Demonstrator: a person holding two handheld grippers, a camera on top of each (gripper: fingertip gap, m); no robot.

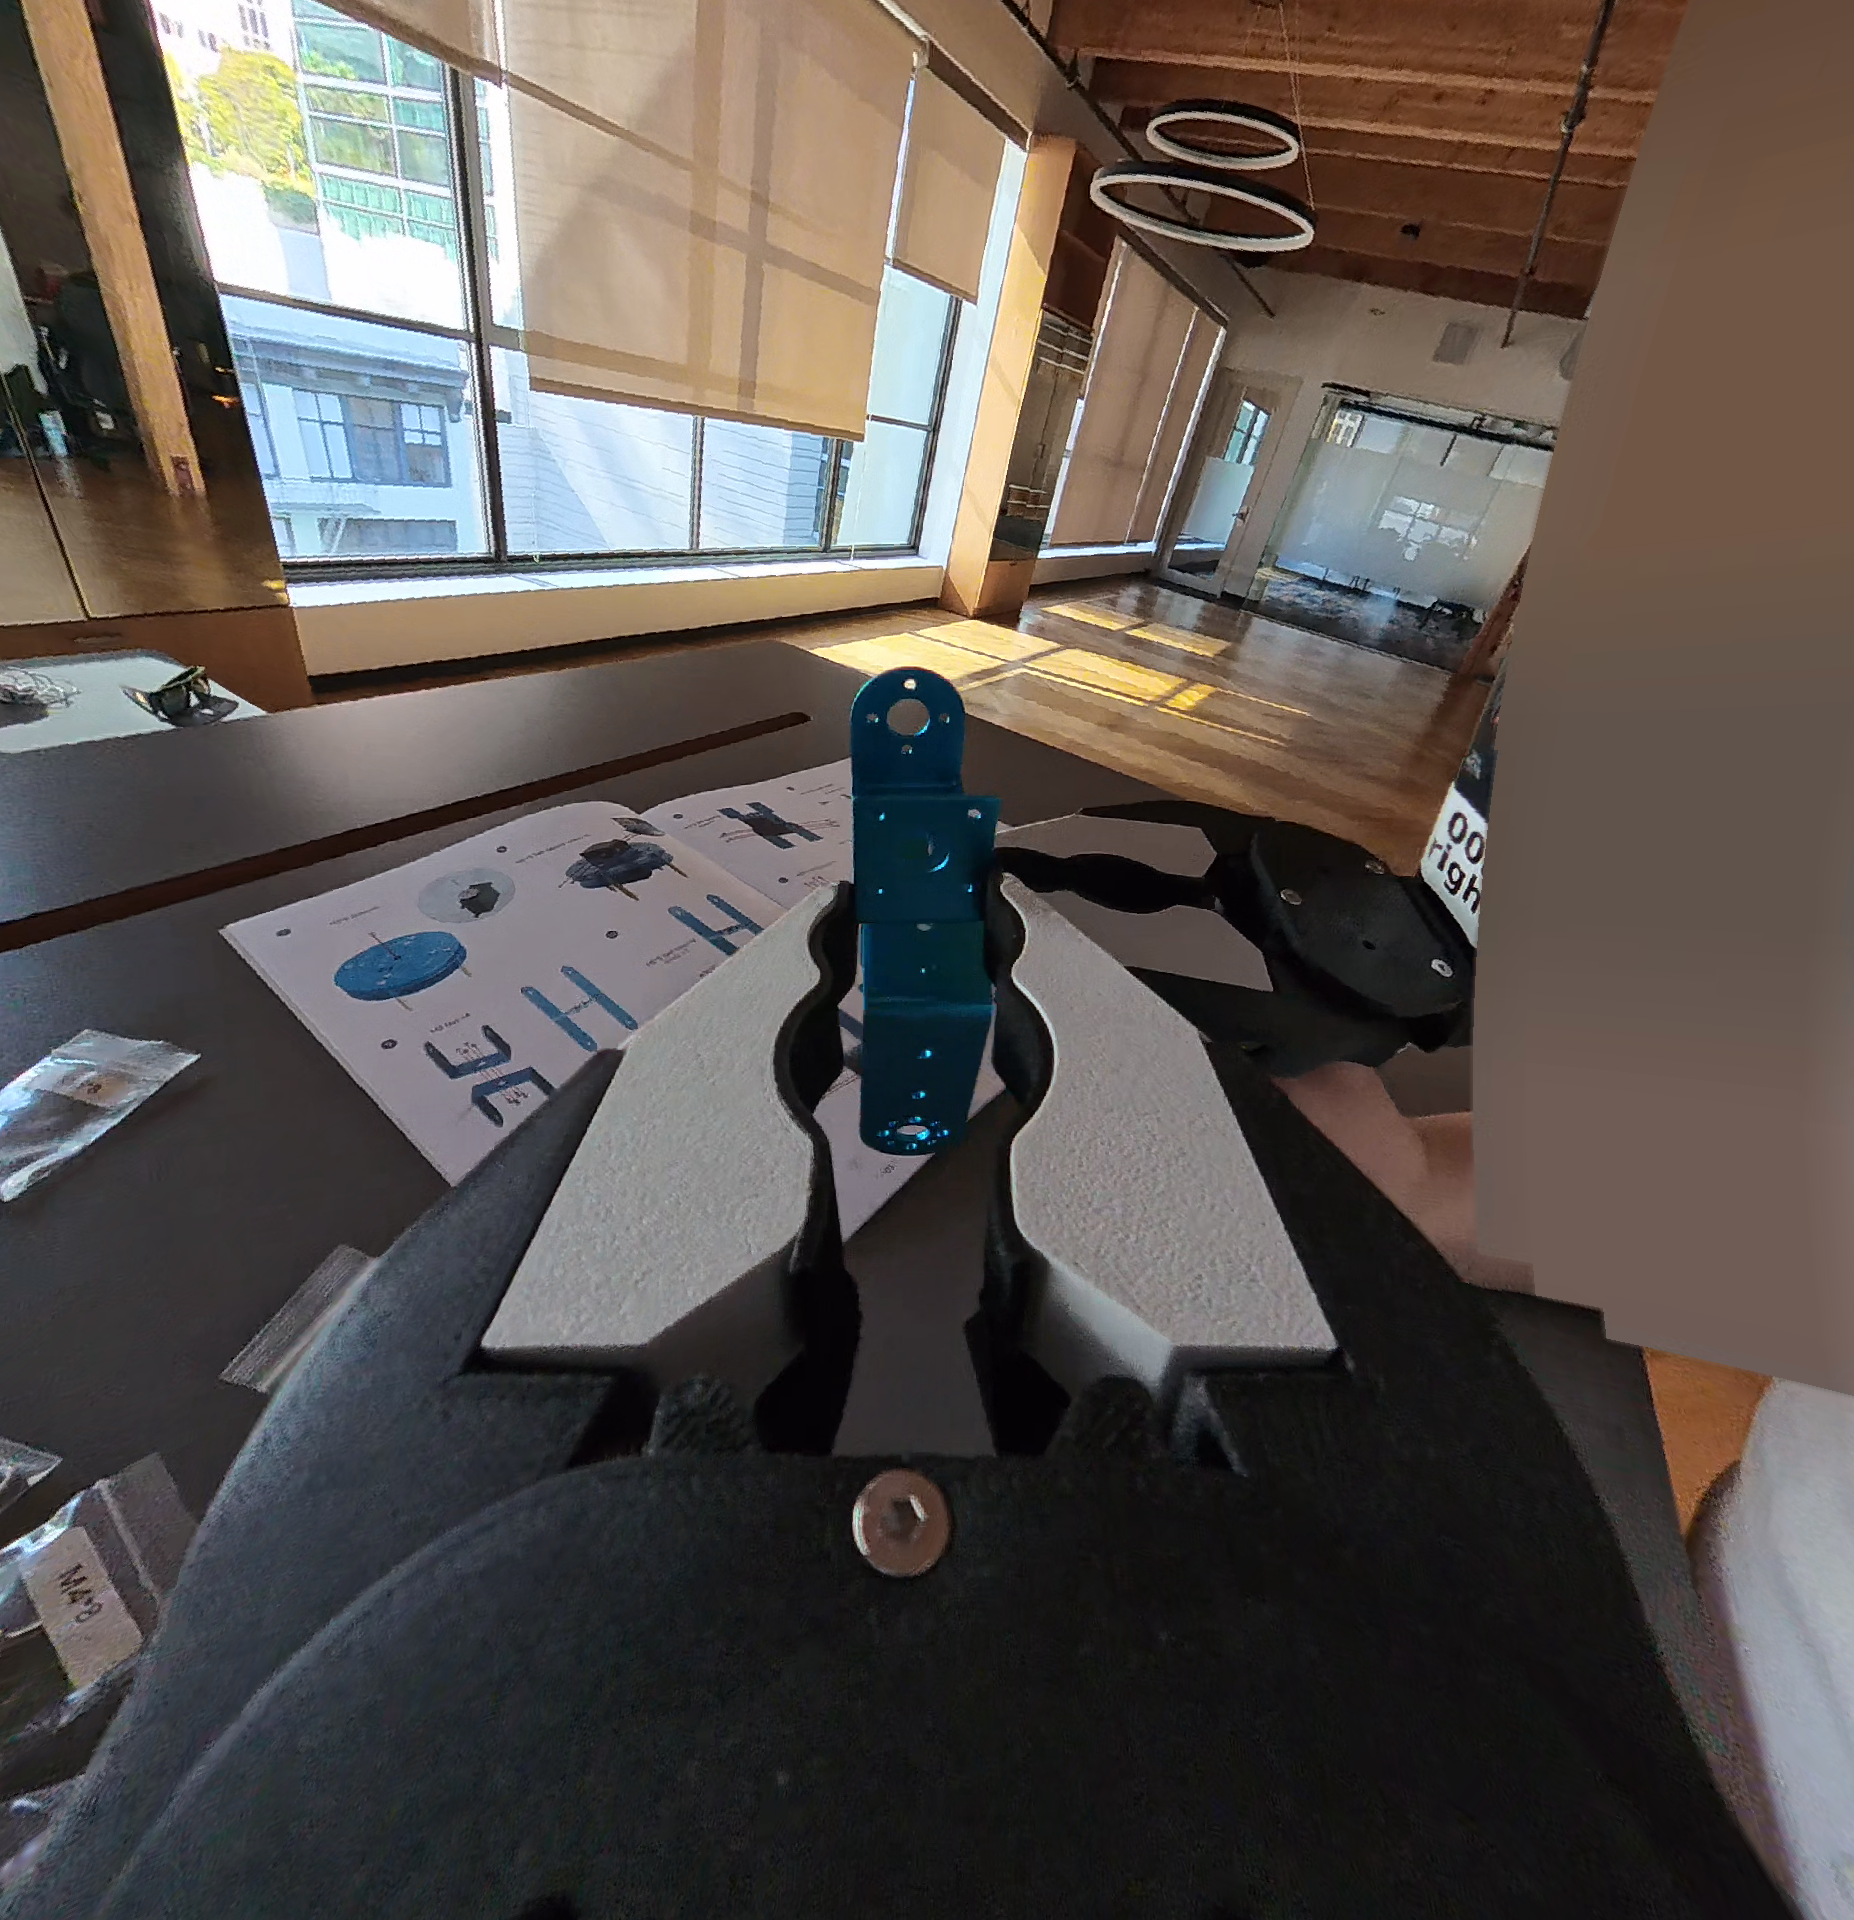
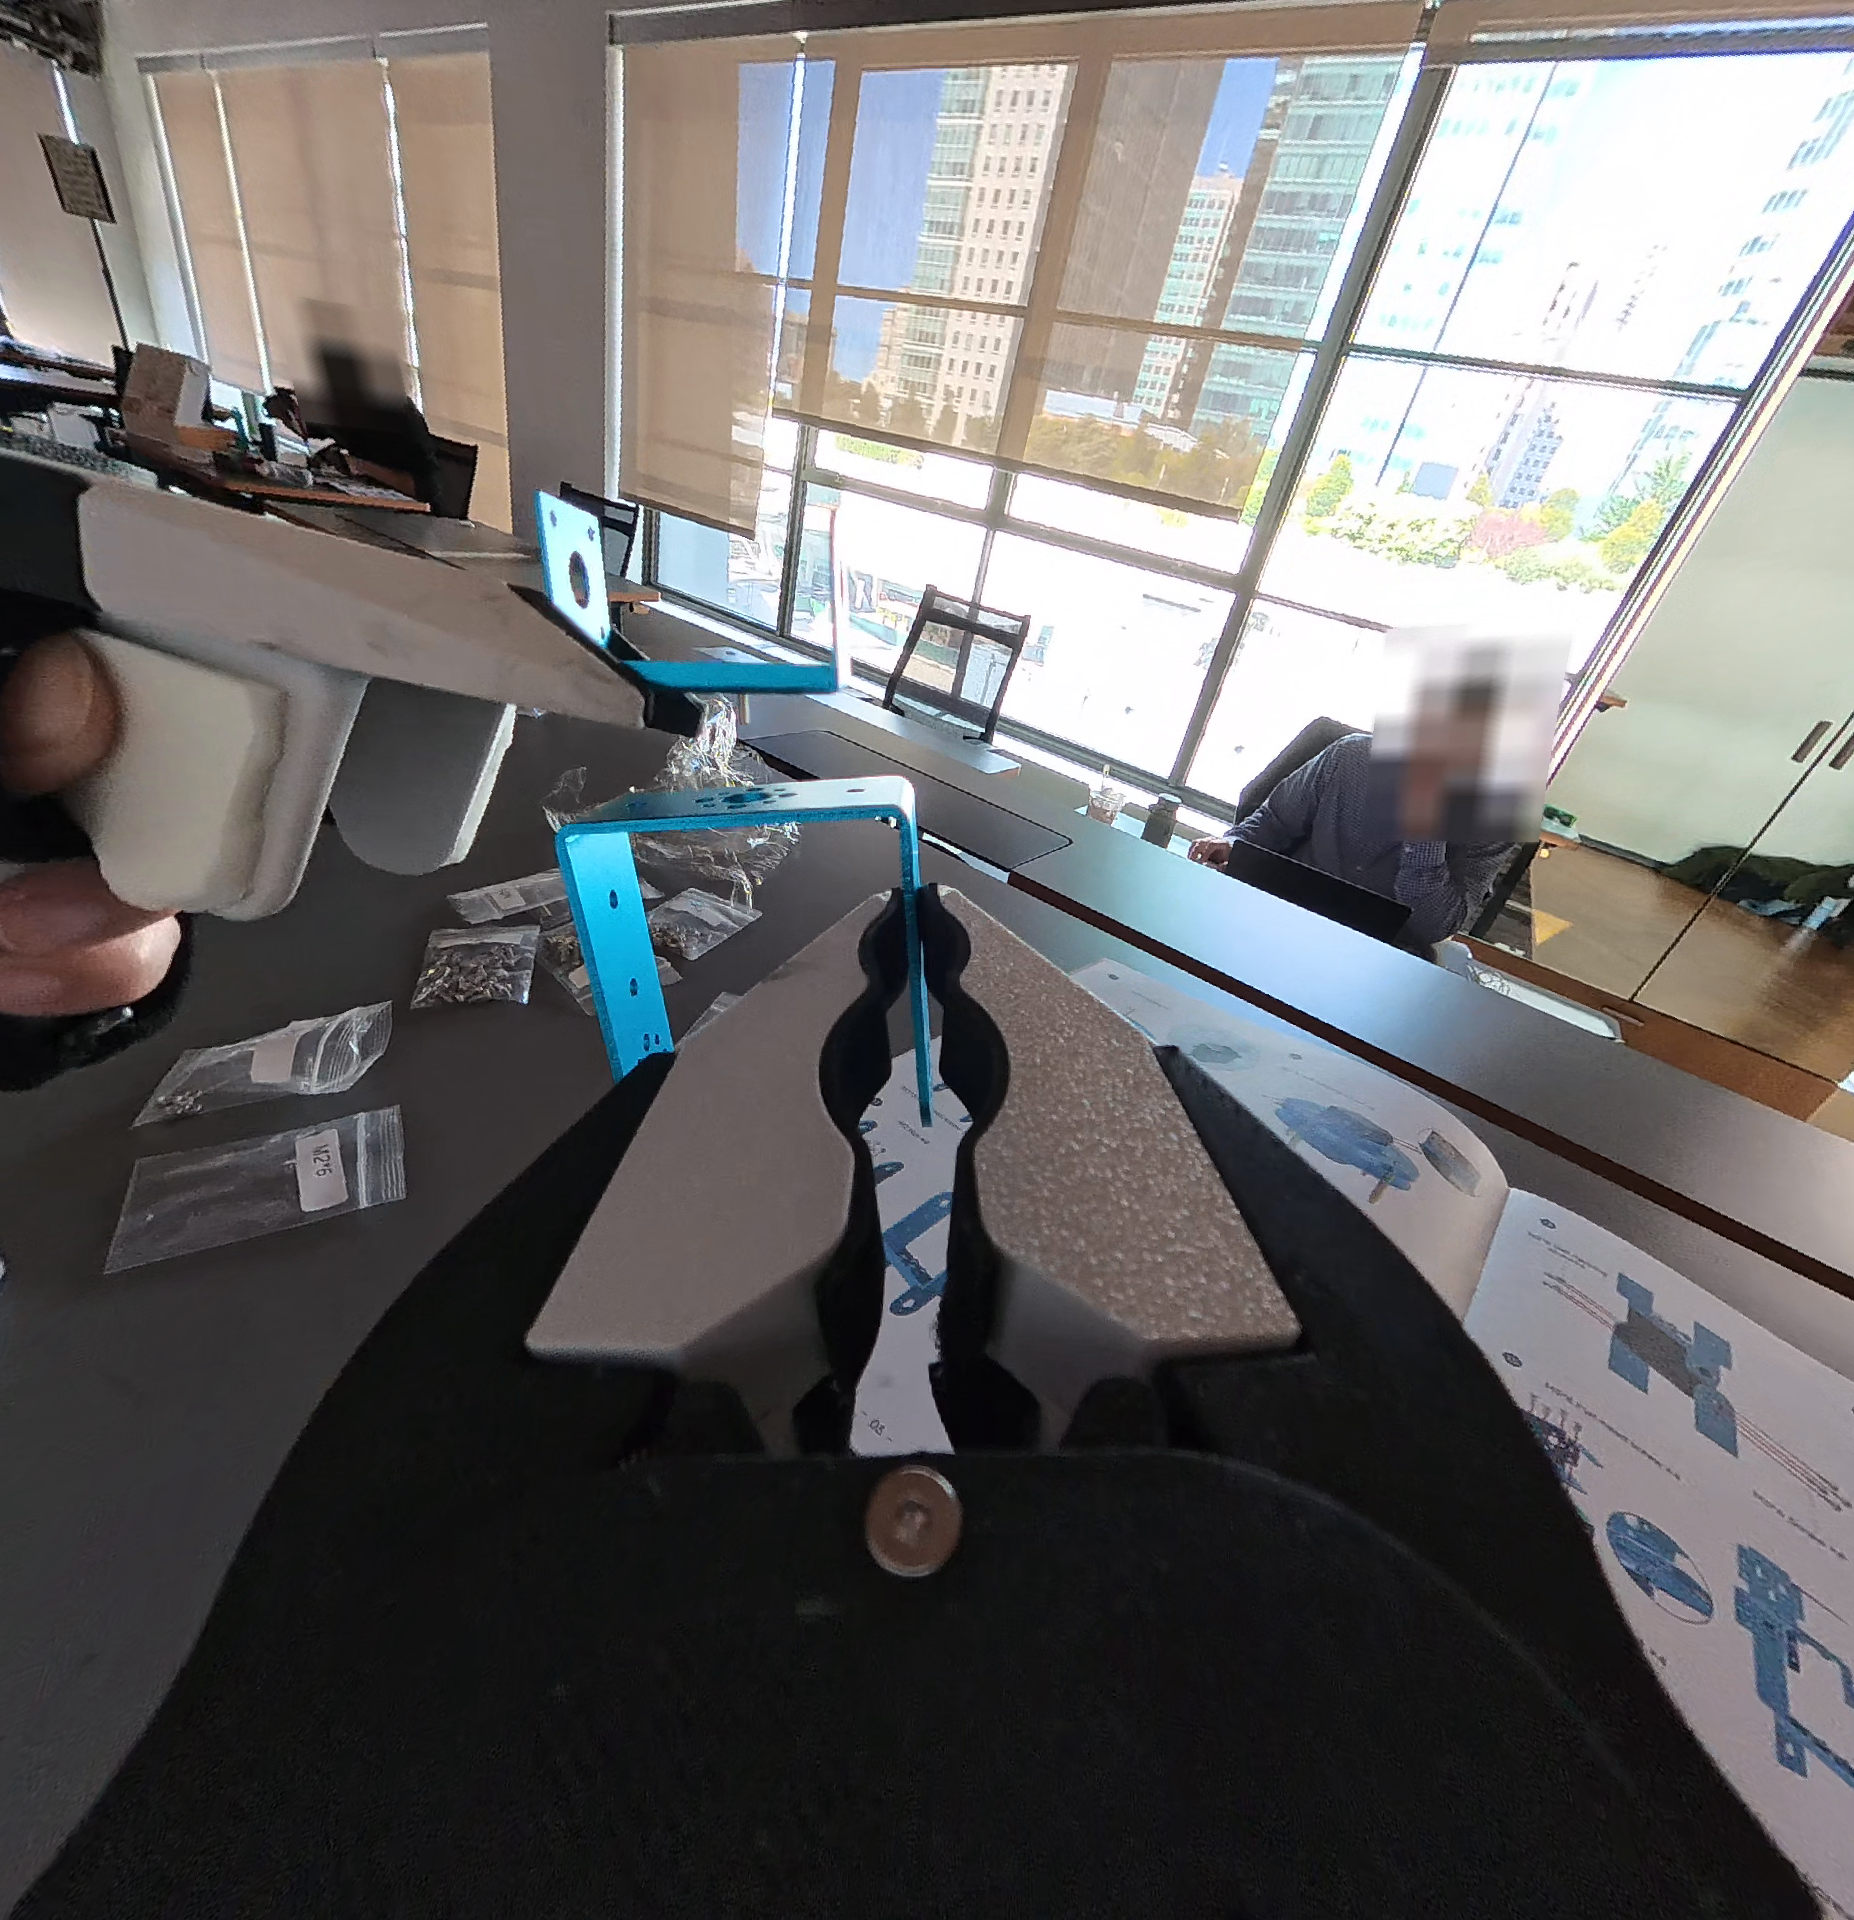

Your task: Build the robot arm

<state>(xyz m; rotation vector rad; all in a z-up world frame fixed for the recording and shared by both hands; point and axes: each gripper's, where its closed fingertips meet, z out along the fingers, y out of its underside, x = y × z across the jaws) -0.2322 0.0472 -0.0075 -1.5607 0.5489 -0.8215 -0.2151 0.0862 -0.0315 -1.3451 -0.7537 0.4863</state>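
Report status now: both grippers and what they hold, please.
Left gripper shut on blue bracket. Right gripper shut on U-shaped bracket. Both above manual.

**My two grippers**

My left gripper [image 1: 918, 935] and right gripper [image 2: 918, 935] match: grainy black bodies, pale grey finger plates [image 1: 684, 1122], wavy black pads [image 2: 871, 1039], one silver hex screw [image 1: 899, 1524] at the pivot.
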